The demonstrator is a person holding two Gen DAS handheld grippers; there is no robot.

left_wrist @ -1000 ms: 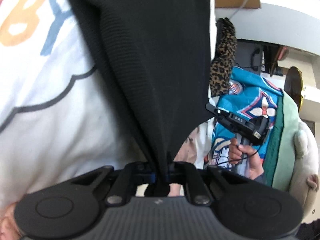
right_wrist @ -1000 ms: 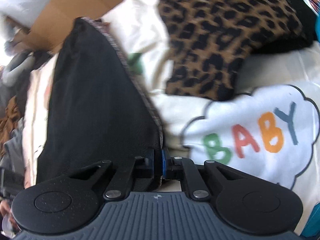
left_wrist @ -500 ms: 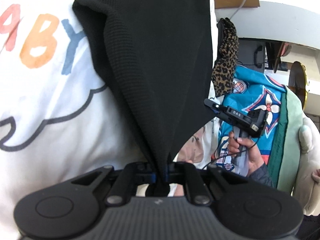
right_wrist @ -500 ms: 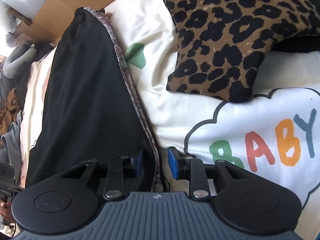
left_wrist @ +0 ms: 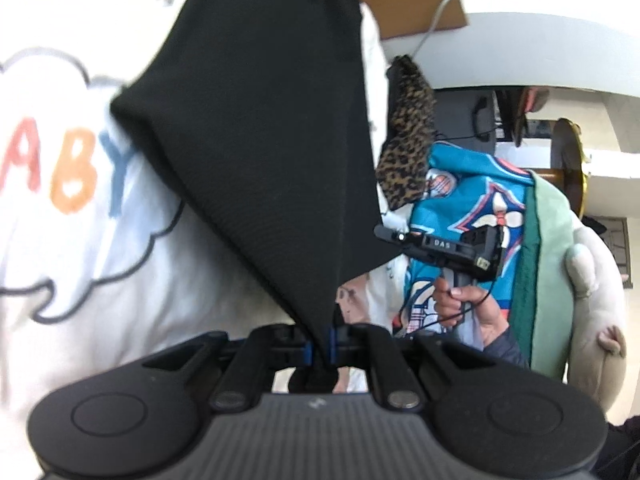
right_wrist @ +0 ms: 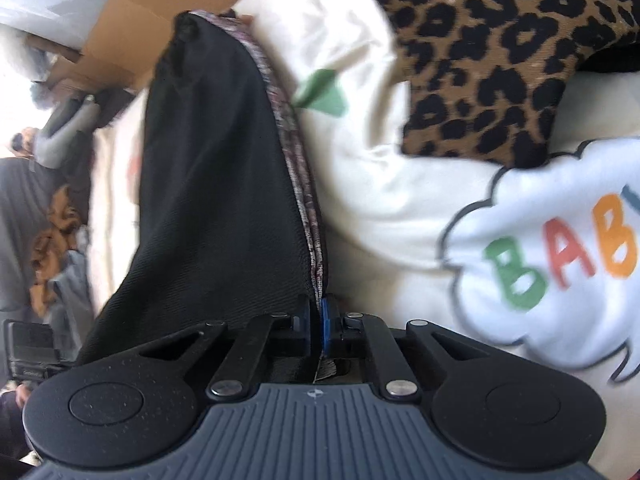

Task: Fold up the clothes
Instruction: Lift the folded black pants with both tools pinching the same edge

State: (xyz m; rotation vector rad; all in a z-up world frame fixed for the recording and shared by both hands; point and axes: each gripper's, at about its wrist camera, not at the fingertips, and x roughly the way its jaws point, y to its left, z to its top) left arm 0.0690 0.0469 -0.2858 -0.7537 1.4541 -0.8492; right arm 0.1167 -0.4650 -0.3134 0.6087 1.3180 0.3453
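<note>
Beneath us lies white bedding [right_wrist: 392, 208] with a leopard cloth [right_wrist: 492, 52]; our left gripper [left_wrist: 319, 350] and right gripper [right_wrist: 316, 322] each pinch an edge of the black garment [left_wrist: 272, 120], holding it raised between them

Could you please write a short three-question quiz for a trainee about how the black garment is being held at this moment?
1. True or false: the left hand-held gripper is shut on the black garment.
2. The right hand-held gripper pinches the garment at: A) a patterned grey edge, B) a zip, C) a button.
3. Fill in: the white fabric beside the garment bears the coloured word ____.

Key: 1 true. 2 A, the patterned edge runs down into the closed jaws. 3 BABY.
</note>
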